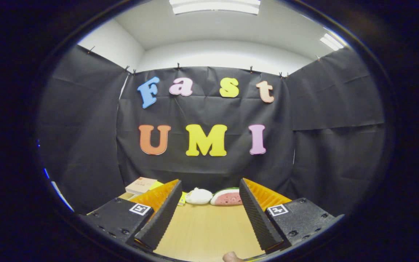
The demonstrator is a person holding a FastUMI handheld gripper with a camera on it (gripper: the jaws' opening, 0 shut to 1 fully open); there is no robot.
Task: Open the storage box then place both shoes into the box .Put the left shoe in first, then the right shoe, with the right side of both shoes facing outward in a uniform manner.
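My gripper (209,196) is open, its two fingers (160,218) spread wide over the wooden table (206,229) with nothing between them. Beyond the fingertips, at the table's far edge against the booth wall, lie a white plush-like thing (198,196) and a watermelon-patterned thing (227,197) side by side. I cannot tell whether these are the shoes. No storage box can be made out.
A flat tan box or book (141,185) rests at the far left of the table, partly behind the left finger, with something yellow (182,199) beside it. A fingertip of a person's hand (232,257) shows just below the fingers.
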